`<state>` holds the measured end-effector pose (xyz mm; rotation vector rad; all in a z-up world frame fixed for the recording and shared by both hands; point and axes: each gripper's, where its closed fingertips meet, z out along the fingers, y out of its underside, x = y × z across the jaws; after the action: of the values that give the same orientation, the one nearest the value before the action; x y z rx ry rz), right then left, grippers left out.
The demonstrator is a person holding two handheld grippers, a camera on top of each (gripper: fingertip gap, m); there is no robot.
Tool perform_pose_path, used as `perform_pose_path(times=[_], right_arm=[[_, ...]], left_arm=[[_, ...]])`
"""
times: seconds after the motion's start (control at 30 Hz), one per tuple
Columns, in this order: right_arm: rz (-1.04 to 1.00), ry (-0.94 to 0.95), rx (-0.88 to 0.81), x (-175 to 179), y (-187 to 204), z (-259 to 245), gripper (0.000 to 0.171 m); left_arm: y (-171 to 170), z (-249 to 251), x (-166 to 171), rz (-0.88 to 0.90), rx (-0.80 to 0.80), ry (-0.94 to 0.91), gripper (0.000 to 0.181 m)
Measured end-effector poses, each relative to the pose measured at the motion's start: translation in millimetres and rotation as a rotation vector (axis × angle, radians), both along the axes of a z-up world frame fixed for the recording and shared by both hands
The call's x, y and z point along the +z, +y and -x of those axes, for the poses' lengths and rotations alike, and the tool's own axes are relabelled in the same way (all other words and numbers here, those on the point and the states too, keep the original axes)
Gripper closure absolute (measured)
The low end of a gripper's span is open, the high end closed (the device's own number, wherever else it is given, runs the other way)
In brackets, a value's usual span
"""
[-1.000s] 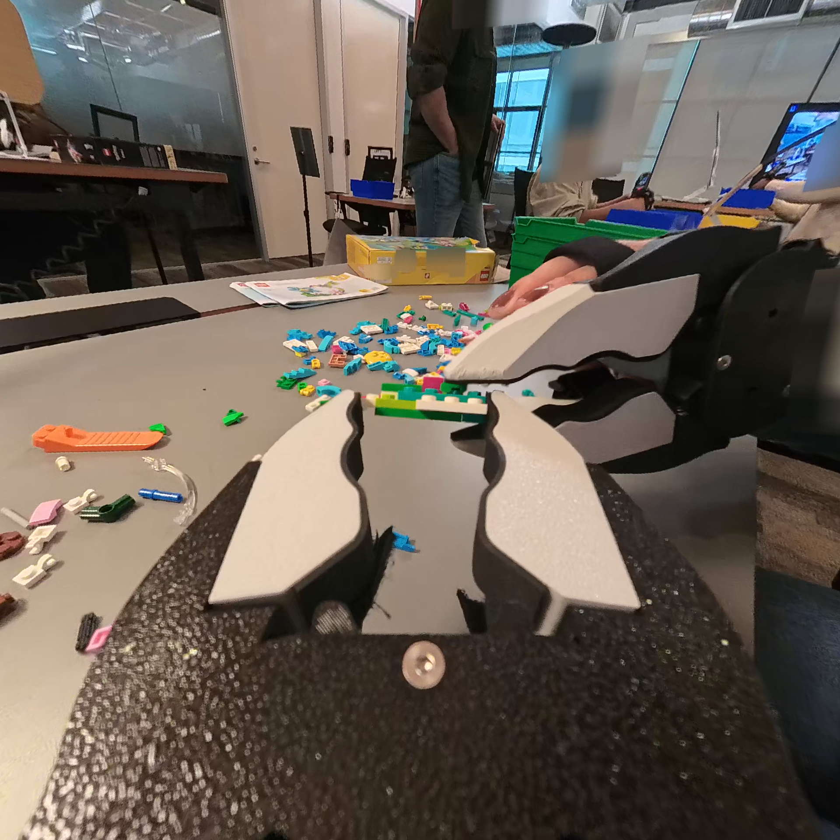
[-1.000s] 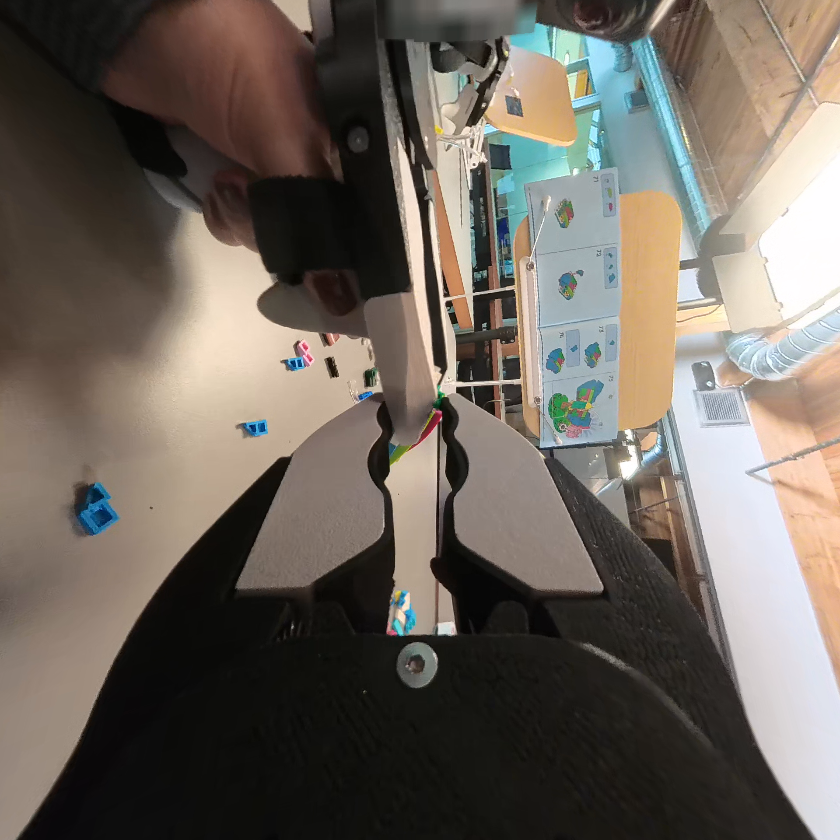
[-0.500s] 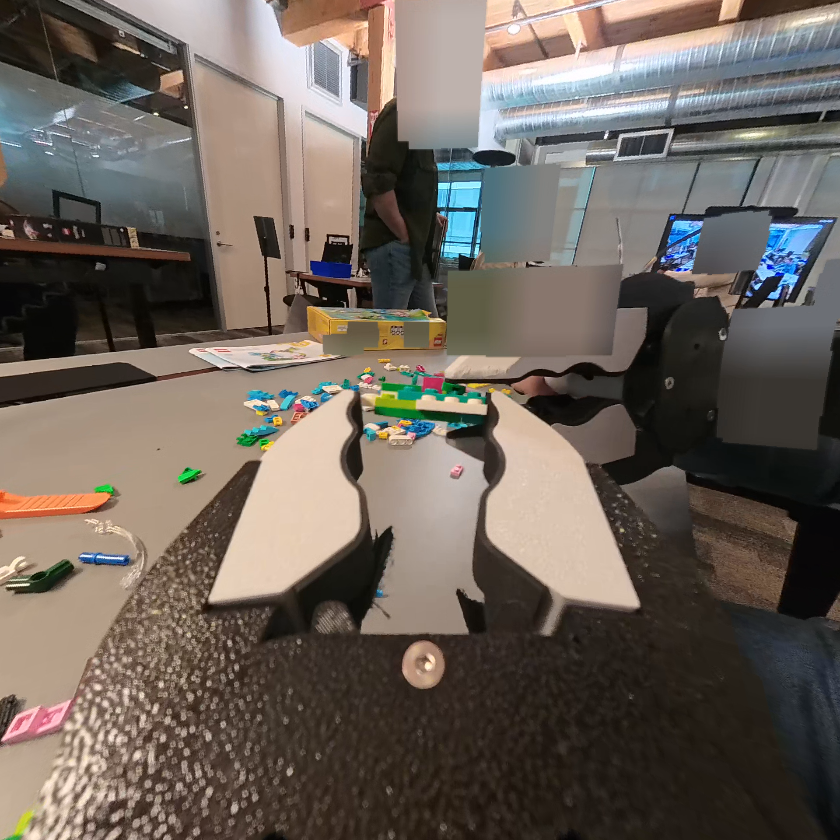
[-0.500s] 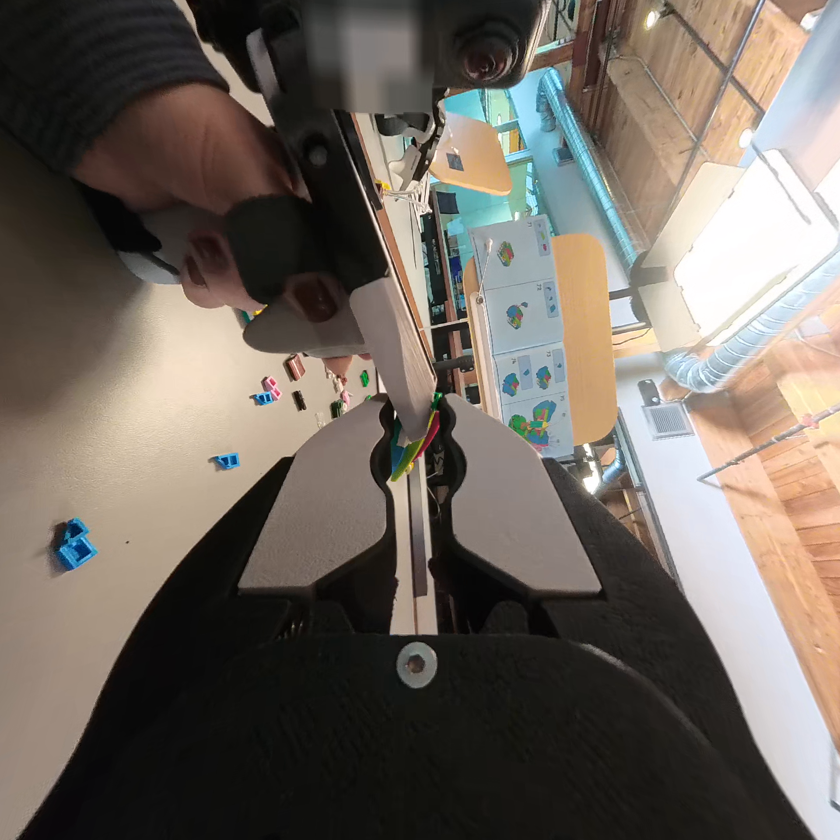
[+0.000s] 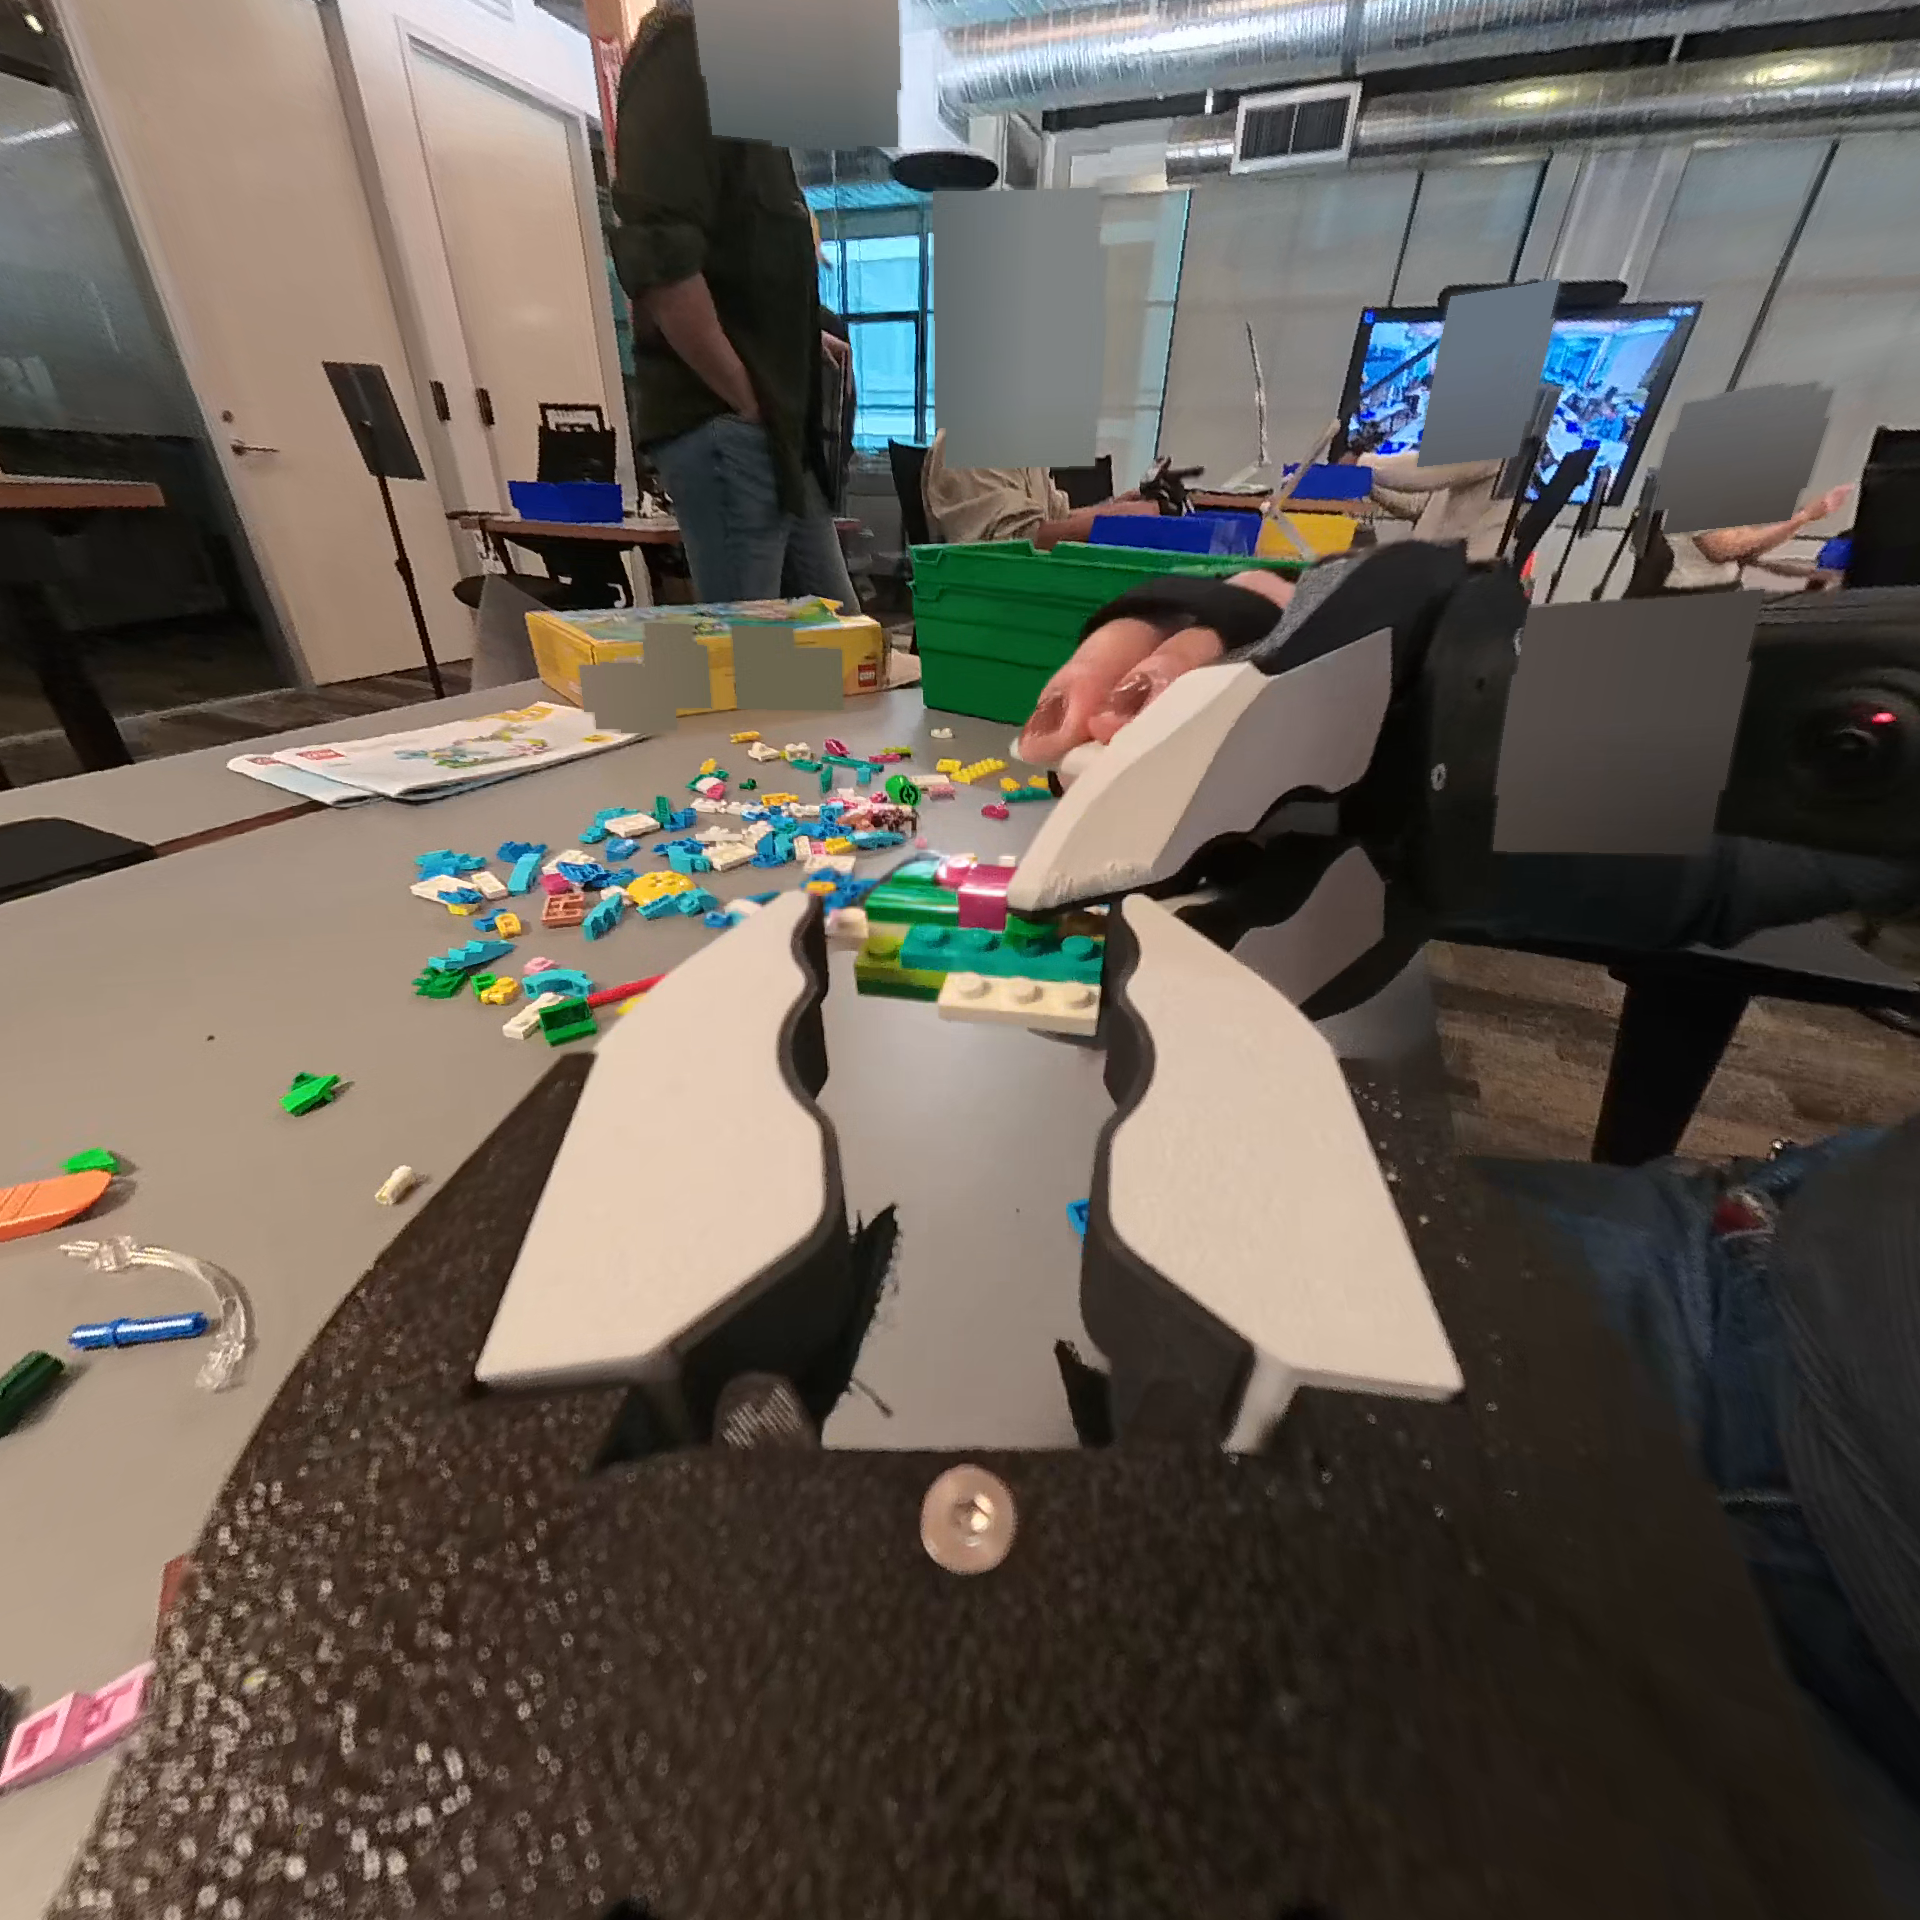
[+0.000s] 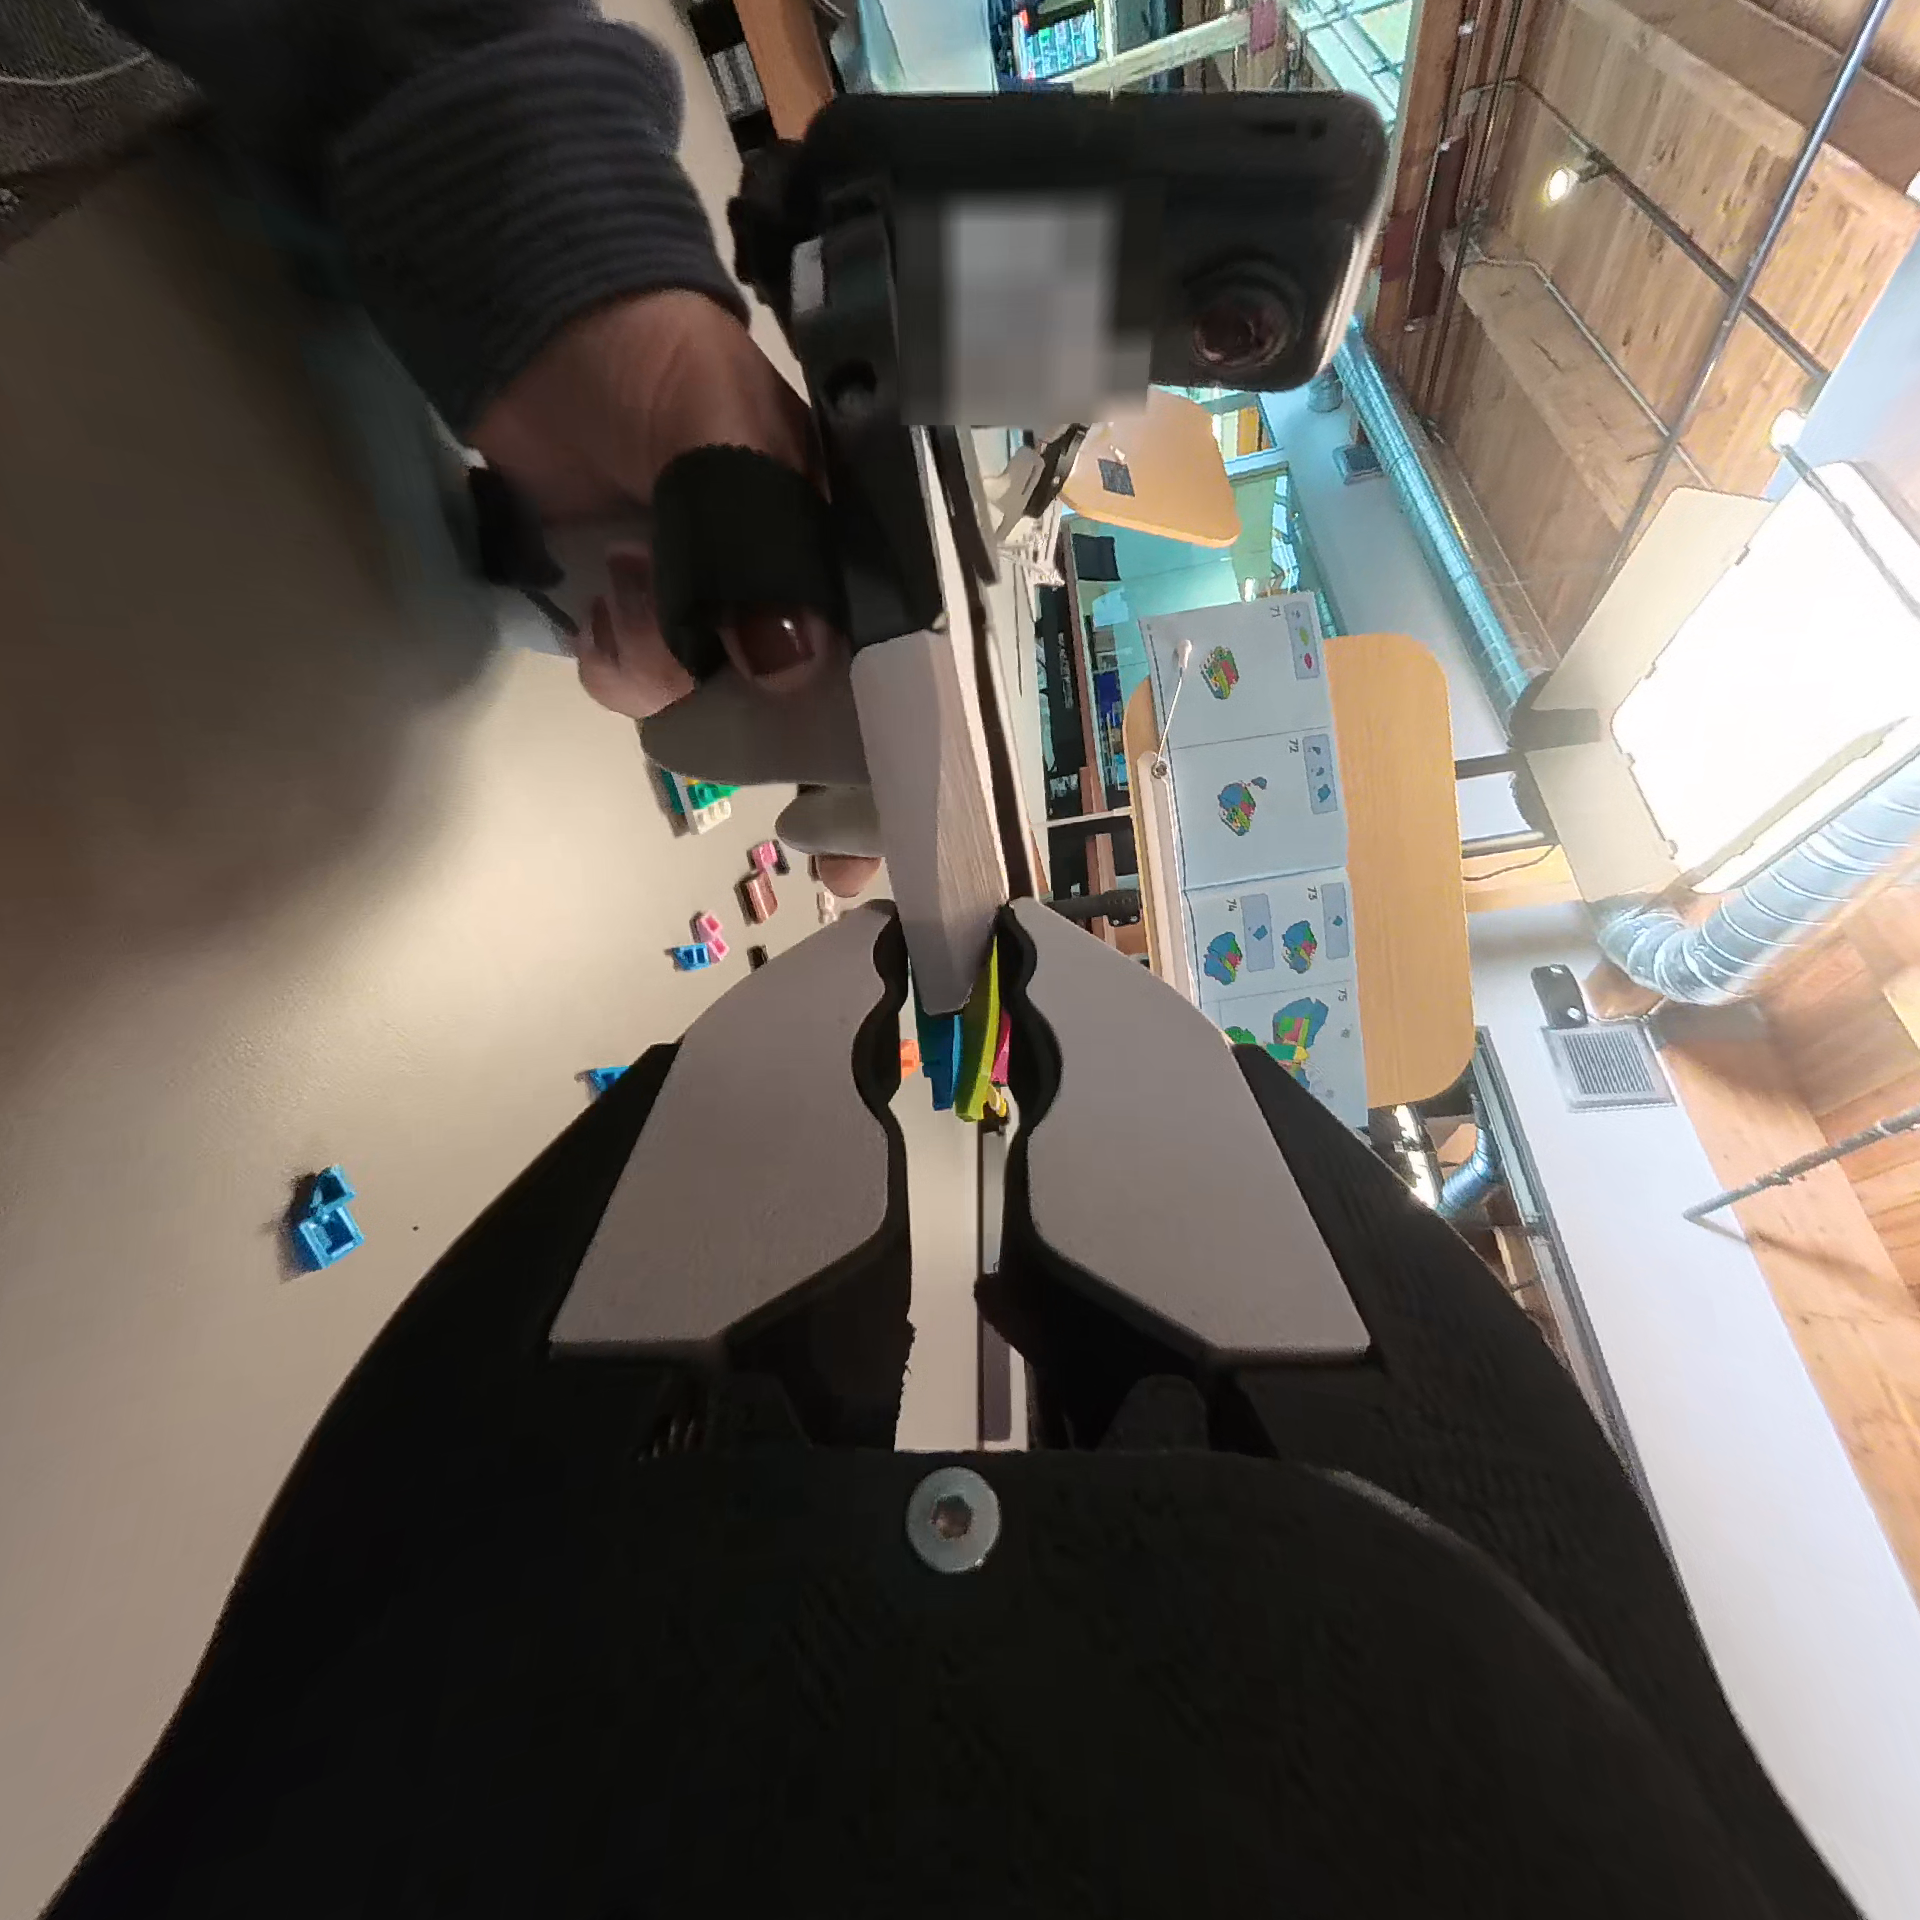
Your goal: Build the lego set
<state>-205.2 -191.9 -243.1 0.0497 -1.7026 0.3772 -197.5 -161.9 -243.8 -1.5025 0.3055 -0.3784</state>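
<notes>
A small lego assembly of green, teal, white and pink bricks hangs above the grey table. My left gripper is shut on it, one fingertip on each side. My right gripper comes in from the right and pinches the assembly's right end from above and below, with its upper finger on the pink brick. In the right wrist view my right gripper stands narrowly closed. The assembly's edge and a left gripper finger show between its tips.
Several loose bricks lie scattered beyond the grippers. Behind them lie an instruction booklet, a yellow box and a green crate. An orange separator and a blue pin lie at the left. Instruction pages hang on a stand. A person stands behind. Both grippers' tips are close together, under 4 cm apart.
Both grippers kept hold of the assembly. The left view tilted up, then back down toward the table. The right gripper's upper finger now slopes down onto the pink brick.
</notes>
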Motion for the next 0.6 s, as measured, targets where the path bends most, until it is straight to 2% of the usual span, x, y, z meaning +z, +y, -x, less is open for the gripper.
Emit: perform_pose_path(times=[0.27,0.6], right_arm=[[-0.069,0.034,-0.022,-14,5,0,0.157],[-0.109,0.121,-0.012,-4,3,-8,0.158]], left_arm=[[3,-1,-18,0.113,-0.024,0.0,0.13],[2,-9,-10,0.097,-0.054,-0.002,0.131]])
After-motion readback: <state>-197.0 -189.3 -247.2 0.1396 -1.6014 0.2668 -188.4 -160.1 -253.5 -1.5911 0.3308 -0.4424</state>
